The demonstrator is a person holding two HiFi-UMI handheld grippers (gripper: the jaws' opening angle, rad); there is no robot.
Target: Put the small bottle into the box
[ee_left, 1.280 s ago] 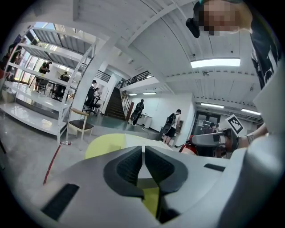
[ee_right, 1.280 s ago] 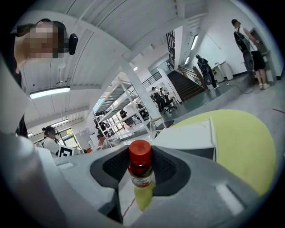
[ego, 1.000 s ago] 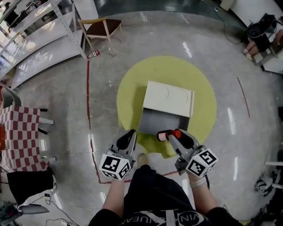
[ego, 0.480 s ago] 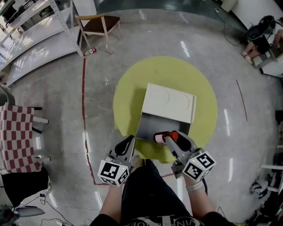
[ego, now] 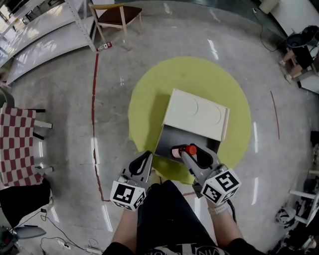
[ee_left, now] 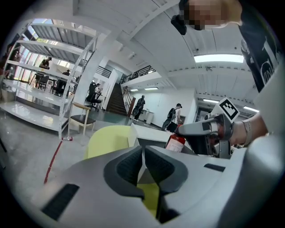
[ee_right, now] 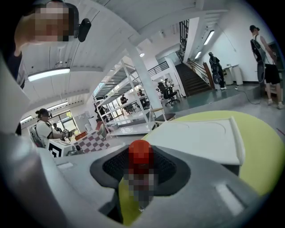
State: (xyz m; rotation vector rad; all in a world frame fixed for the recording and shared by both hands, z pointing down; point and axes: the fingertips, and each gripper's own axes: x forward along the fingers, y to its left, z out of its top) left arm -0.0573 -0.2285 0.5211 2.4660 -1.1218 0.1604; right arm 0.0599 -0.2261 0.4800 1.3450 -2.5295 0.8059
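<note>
1. Nearest us, the left gripper [ego: 146, 158] is hanging at the near left, jaws pressed together with nothing between them.
2. Just to its right, the right gripper [ego: 188, 151] is clamping the small bottle [ego: 178, 151] at its red-capped end, a pad pressing on each side.
3. The bottle is poking out leftward from those jaws, right at the near edge of the open grey inside of the box [ego: 198, 115].
4. The box is sitting on a round yellow mat [ego: 149, 84].
5. Far off on the left, a chair [ego: 115, 14] is standing on the floor.
</note>
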